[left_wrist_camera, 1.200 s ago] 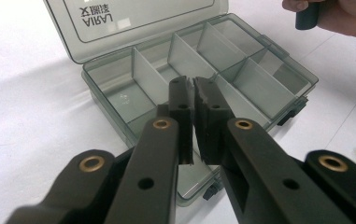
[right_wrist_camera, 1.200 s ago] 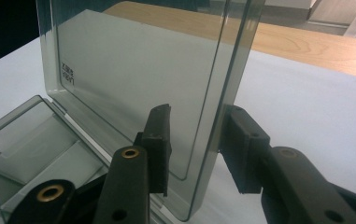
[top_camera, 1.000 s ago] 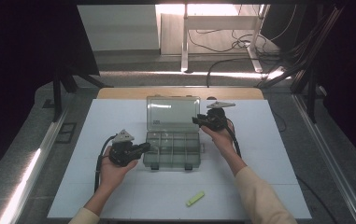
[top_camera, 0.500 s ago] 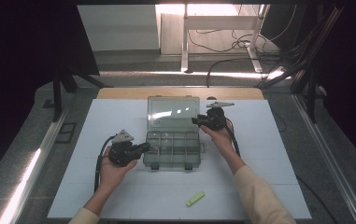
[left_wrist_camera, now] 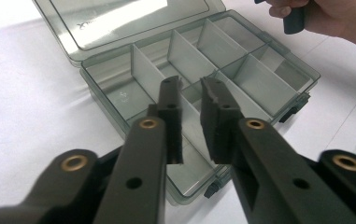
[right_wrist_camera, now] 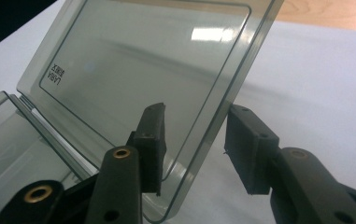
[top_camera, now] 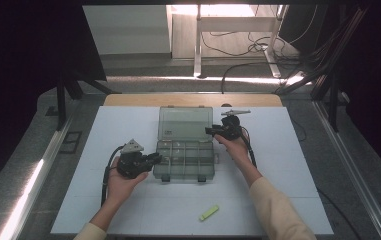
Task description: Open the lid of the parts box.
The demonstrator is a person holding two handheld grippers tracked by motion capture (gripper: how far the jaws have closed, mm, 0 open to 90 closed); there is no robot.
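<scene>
Standing open on the white table [top_camera: 103,200], the clear compartment box [top_camera: 184,162] has its lid [right_wrist_camera: 138,74] swung up at the far side, and both grips have just been loosened. The right gripper [right_wrist_camera: 192,149] is parted around the lid's edge, apparently no longer pinching it, while the left gripper [left_wrist_camera: 190,119] is released, empty, over the near-left compartments. A green piece [top_camera: 209,213] lies near, untouched, probably to be loaded next.

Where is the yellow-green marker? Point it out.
In the high view, the yellow-green marker lies on the white table, nearer the person than the open organizer box, between the forearms.
</scene>
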